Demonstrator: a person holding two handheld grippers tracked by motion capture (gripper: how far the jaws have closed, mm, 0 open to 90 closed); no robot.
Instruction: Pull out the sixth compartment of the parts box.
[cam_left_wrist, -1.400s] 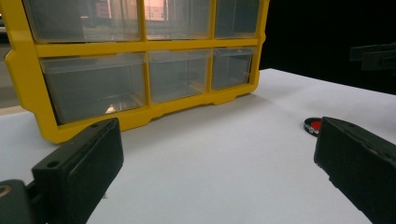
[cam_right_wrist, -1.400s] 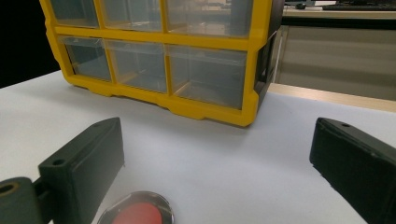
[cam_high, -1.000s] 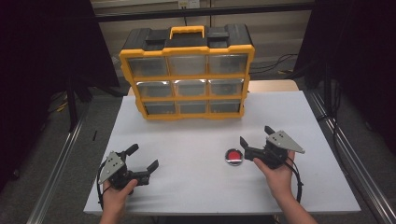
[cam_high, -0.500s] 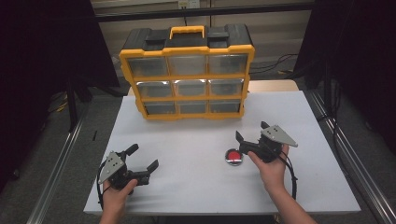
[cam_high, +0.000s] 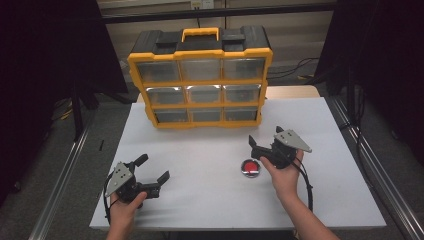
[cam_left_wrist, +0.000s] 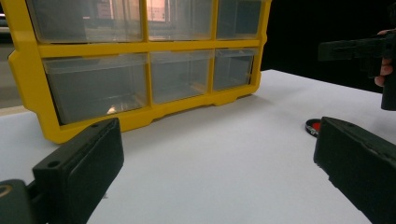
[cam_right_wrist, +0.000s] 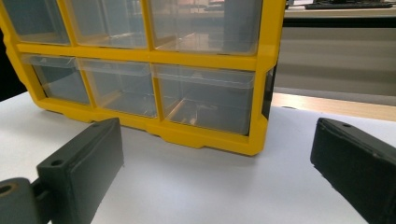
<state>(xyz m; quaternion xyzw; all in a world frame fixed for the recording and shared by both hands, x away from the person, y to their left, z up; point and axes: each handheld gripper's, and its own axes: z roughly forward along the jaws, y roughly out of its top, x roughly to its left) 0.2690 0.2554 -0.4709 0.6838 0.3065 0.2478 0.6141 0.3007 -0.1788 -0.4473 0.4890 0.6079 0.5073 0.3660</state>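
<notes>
A yellow organizer (cam_high: 201, 80) with nine clear drawers stands at the back of the white table (cam_high: 200, 155). A small red disc with a dark rim (cam_high: 250, 167) lies on the table right of centre. My right gripper (cam_high: 254, 146) is open, held just above and beyond the disc, its jaws aimed at the organizer's lower right drawers (cam_right_wrist: 205, 98). My left gripper (cam_high: 152, 168) rests open near the front left, with nothing between its jaws. In the left gripper view the disc (cam_left_wrist: 314, 127) peeks out beside the right jaw, and the organizer (cam_left_wrist: 140, 46) stands ahead.
Bare white tabletop lies between the grippers and the organizer. Metal rails (cam_high: 60, 185) run along both sides of the table. A wooden surface (cam_right_wrist: 336, 105) shows behind the table's far right edge. Dark curtains hang at both sides.
My right gripper has moved left and forward, from right of the red disc to just beyond it, turning toward the organizer. The left gripper has stayed put.
</notes>
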